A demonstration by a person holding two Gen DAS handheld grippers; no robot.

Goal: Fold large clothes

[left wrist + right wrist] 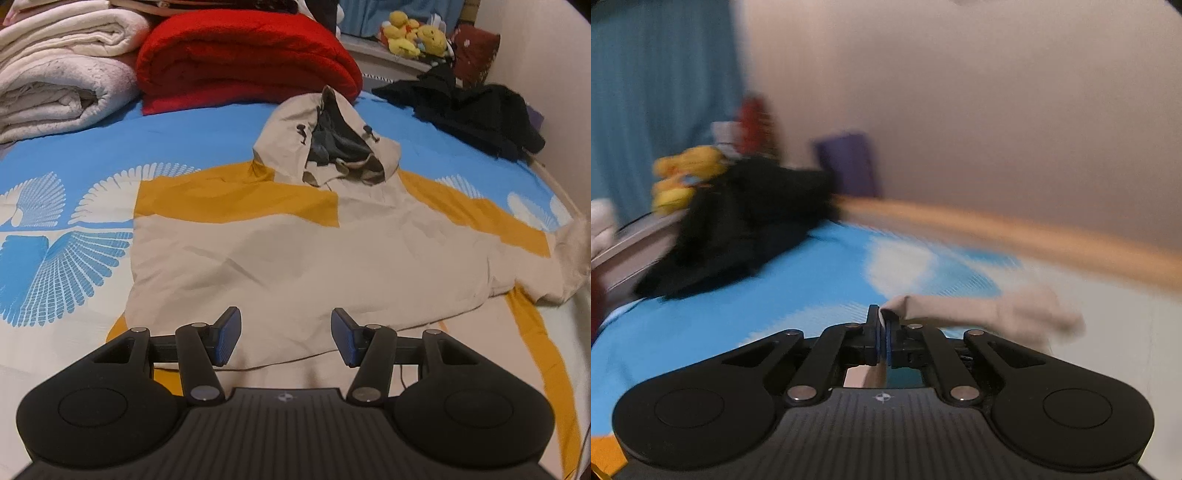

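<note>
A beige and mustard hooded jacket (pixel 295 251) lies spread on the bed, hood (pixel 332 140) toward the far end, its left side folded in. My left gripper (pixel 286 339) hovers over the jacket's hem, open, with nothing between its blue pads. At the right edge of the left wrist view the beige sleeve (pixel 576 251) is lifted and blurred. In the right wrist view my right gripper (pixel 882 332) is shut on the beige sleeve (pixel 979 310), which trails off to the right above the bedcover. That view is motion-blurred.
The bedcover (pixel 74 155) is blue and white with wing prints. A folded red blanket (pixel 243 55) and pale blankets (pixel 55 74) sit at the far left. A black garment (pixel 469 110) lies at the far right by yellow plush toys (pixel 413 33). A wall (pixel 997 110) borders the bed.
</note>
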